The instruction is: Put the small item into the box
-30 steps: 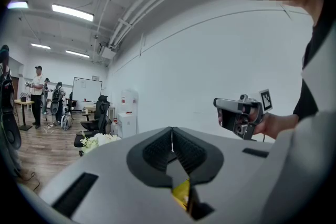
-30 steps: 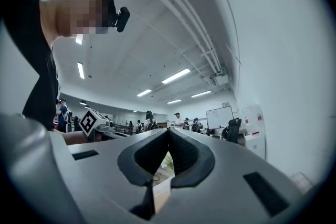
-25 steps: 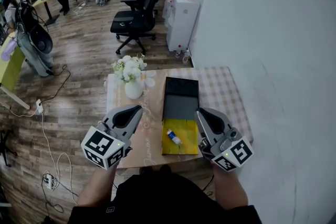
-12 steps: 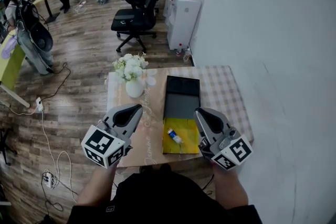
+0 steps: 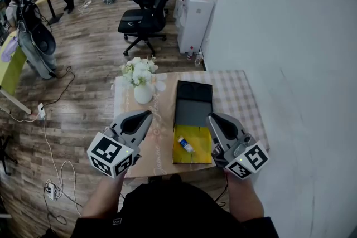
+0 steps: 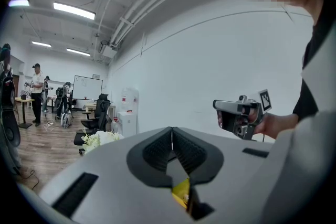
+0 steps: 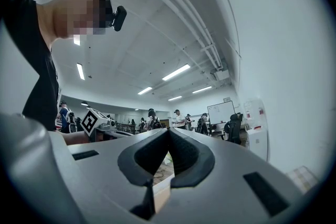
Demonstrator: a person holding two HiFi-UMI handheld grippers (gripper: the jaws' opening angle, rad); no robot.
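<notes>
A small white-and-blue item (image 5: 185,145) lies on a yellow square (image 5: 192,152) near the table's front edge. A flat black box part (image 5: 193,104) adjoins the yellow square on its far side. My left gripper (image 5: 146,115) hovers left of the yellow square, shut and empty. My right gripper (image 5: 212,119) hovers at the square's right edge, also shut with nothing in it. In the left gripper view the jaws (image 6: 171,131) meet at the tip, and a bit of yellow (image 6: 182,192) shows below them. The right gripper view shows its jaws (image 7: 168,132) closed together.
A white vase of flowers (image 5: 141,82) stands at the back left of the wooden table (image 5: 159,120). A checked cloth (image 5: 240,98) covers the table's right side beside the white wall. Office chairs (image 5: 144,19), a water dispenser (image 5: 193,19) and people stand farther back.
The head view has shifted by a few pixels. Both grippers keep their places over the table and stay shut.
</notes>
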